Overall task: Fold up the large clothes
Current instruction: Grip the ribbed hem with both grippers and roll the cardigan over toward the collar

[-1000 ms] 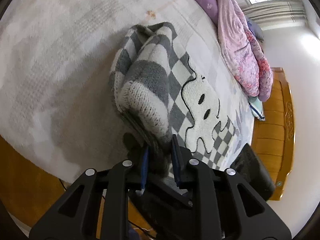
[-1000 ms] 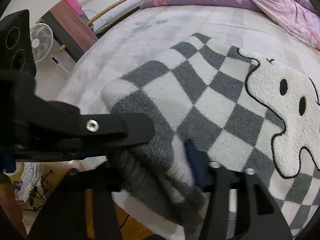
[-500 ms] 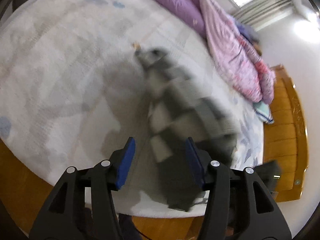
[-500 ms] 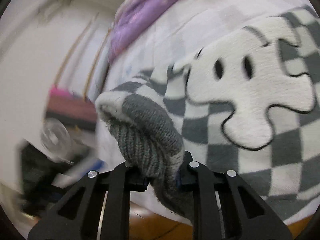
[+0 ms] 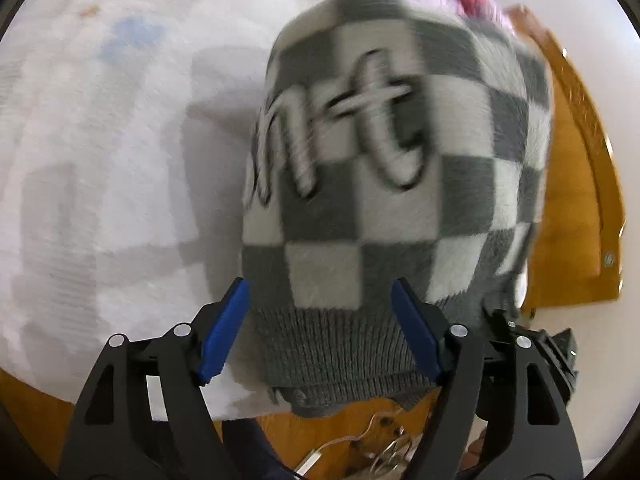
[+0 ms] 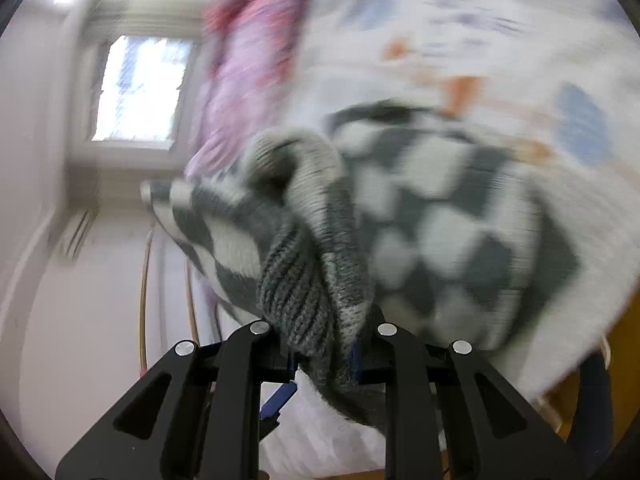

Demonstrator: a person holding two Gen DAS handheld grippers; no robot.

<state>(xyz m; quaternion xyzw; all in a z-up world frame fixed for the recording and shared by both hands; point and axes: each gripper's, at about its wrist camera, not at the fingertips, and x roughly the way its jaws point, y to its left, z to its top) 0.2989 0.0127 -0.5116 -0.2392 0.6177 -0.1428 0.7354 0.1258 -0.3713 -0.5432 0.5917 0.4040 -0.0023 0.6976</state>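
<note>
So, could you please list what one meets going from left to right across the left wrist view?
White bed cover → checkered sweater → wooden bed frame.

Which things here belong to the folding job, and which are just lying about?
Job:
- checkered sweater
- right gripper, shut on the sweater's ribbed hem
- left gripper, open with the hem lying between its fingers
- bed, the folding surface

Lying about:
- pink quilt
- window
- wooden bed frame
</note>
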